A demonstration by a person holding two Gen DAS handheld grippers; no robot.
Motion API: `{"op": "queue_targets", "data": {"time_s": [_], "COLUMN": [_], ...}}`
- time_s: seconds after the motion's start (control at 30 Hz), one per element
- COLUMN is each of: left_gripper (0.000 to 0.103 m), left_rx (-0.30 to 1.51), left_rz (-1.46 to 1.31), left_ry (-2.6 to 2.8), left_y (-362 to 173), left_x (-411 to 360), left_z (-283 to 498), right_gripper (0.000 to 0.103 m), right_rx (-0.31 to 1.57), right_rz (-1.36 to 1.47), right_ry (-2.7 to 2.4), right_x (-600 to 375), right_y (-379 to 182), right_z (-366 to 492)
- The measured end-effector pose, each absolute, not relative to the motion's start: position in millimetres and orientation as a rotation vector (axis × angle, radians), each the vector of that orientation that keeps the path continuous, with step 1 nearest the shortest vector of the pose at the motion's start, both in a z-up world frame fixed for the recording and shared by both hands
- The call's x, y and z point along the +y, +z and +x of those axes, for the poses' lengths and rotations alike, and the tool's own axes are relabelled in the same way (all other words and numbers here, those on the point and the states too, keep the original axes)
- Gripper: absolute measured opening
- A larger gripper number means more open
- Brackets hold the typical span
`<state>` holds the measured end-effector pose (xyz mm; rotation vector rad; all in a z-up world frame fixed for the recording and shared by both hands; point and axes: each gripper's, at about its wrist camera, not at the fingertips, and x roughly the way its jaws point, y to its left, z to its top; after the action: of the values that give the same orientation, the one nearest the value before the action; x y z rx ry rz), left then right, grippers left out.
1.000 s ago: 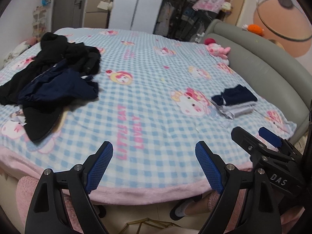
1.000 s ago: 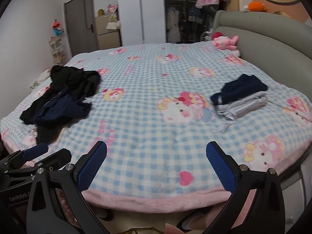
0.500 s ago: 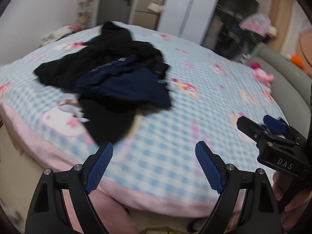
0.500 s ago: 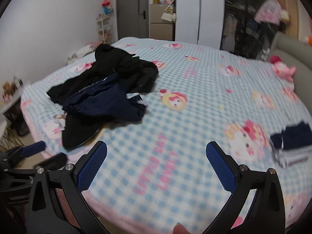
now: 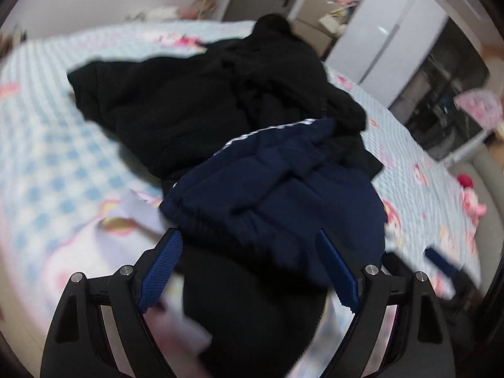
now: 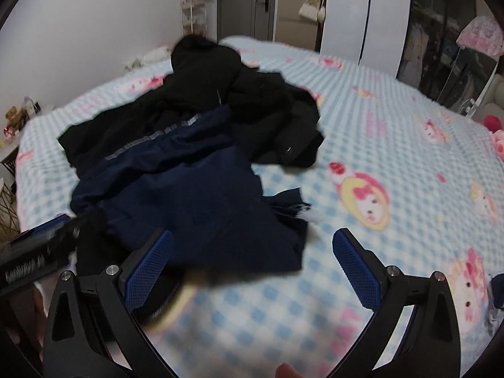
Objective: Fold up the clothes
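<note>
I am viewing both feeds through motion blur, so fabric edges and the blanket print are reading soft. The left gripper [image 5: 250, 267] is hanging with its jaws spread wide and holding nothing; its two blue pads [image 5: 162, 264] are framing the near hem of the navy garment [image 5: 283, 195], and I cannot tell whether either pad is touching the cloth. The right gripper [image 6: 252, 267] is likewise released and empty, its jaws standing apart over the same navy garment [image 6: 189, 195] and the checked blanket [image 6: 393, 145]. I am counting one heap of clothes lying on the bed, near its left side: one navy piece with a pale stripe on top, and black clothing [image 5: 189, 100] beneath and behind it. How many black pieces are making up that mass I cannot separate; the folds are merging. A black panel [image 5: 252, 315] below the navy hem is running out of the left view between the fingers. At the left edge of the right view, part of the left gripper body [image 6: 34, 258] is showing, cut off. A pale scrap [image 5: 138, 208] beside the heap is too blurred to identify. One pink plush toy [image 5: 472, 201] is sitting far right, near a grey headboard.
</note>
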<state>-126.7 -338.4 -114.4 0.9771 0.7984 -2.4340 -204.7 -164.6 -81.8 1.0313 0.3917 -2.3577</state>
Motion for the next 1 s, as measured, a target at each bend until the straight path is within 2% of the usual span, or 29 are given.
{"op": "queue_targets", "data": {"time_s": [0.07, 0.17, 0.2, 0.23, 0.27, 0.33, 0.4, 0.5, 0.57, 0.8, 1.0], "left_gripper": [0.087, 0.064, 0.048, 0.038, 0.034, 0.022, 0.016, 0.012, 0.011, 0.010, 0.010], "left_rx": [0.824, 0.819, 0.793, 0.770, 0.746, 0.695, 0.644, 0.605, 0.616, 0.489, 0.544], "left_rz": [0.972, 0.960, 0.957, 0.970, 0.979, 0.956, 0.933, 0.949, 0.977, 1.052, 1.182], "left_ry": [-2.419, -2.408, -2.409, -2.411, -2.415, -2.451, -2.485, -2.541, -2.580, -2.767, -2.868], "left_y": [-122, -133, -137, -141, -143, -137, -131, -125, -125, -103, -106], "left_x": [-343, -347, -347, -345, -342, -332, -321, -304, -292, -221, -156], "left_z": [-138, -152, -155, -158, -160, -158, -156, -158, -157, -154, -132], "right_gripper": [0.103, 0.101, 0.091, 0.067, 0.055, 0.039, 0.024, 0.011, 0.009, 0.008, 0.008], "right_rx": [0.429, 0.478, 0.486, 0.470, 0.443, 0.450, 0.508, 0.531, 0.534, 0.529, 0.424], "right_rz": [1.070, 1.095, 1.101, 1.103, 1.099, 1.073, 1.036, 1.023, 1.017, 0.999, 1.063], "right_ry": [-2.348, -2.332, -2.324, -2.315, -2.307, -2.306, -2.307, -2.313, -2.332, -2.431, -2.451], "right_x": [-176, -186, -189, -189, -188, -187, -187, -174, -160, -93, -40], "right_y": [-95, -111, -116, -119, -119, -117, -113, -105, -97, -68, -66], "right_z": [-212, -218, -219, -220, -219, -213, -204, -197, -194, -173, -153]}}
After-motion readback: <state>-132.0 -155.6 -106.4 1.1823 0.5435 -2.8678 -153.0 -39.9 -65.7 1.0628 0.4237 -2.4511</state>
